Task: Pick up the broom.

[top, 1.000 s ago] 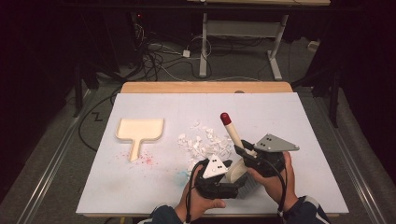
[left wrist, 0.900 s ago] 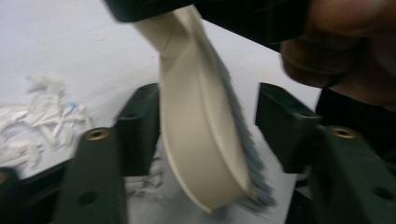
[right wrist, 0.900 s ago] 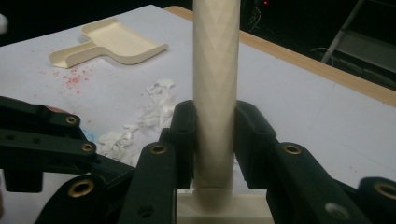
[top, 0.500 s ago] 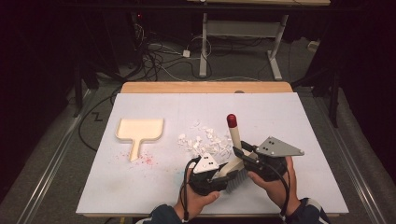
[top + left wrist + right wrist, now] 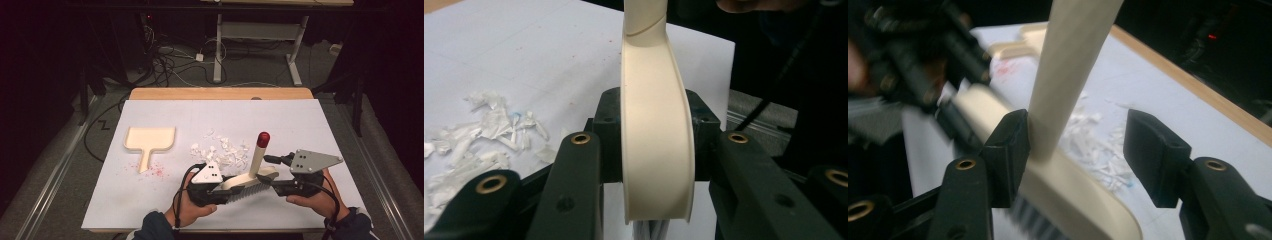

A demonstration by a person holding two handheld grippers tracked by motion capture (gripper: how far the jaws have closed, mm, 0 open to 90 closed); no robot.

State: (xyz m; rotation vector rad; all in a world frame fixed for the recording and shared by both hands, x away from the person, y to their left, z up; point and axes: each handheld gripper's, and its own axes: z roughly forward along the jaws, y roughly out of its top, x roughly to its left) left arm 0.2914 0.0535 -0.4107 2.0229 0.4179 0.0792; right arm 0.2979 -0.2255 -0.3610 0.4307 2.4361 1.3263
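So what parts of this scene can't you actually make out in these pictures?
- Brush bristles: left gripper view, hidden under the brush back and cut off by the bottom edge.
- Brush handle's red tip: cut off by the top edge in both gripper views.
- Left tool: blurred in the right gripper view.
- Paper scraps: high view, too small to tell apart.
- Red specks by the dustpan: too small to identify.

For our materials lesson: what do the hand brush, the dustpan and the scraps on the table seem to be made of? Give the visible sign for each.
Brush: cream body, smooth with a soft sheen, probably moulded plastic; red cap on the handle; pale fine bristles, likely synthetic.
Dustpan: same cream matt look with a raised rim, probably plastic too.
Scraps: thin, white, ragged-edged, crumpled, most likely torn paper.
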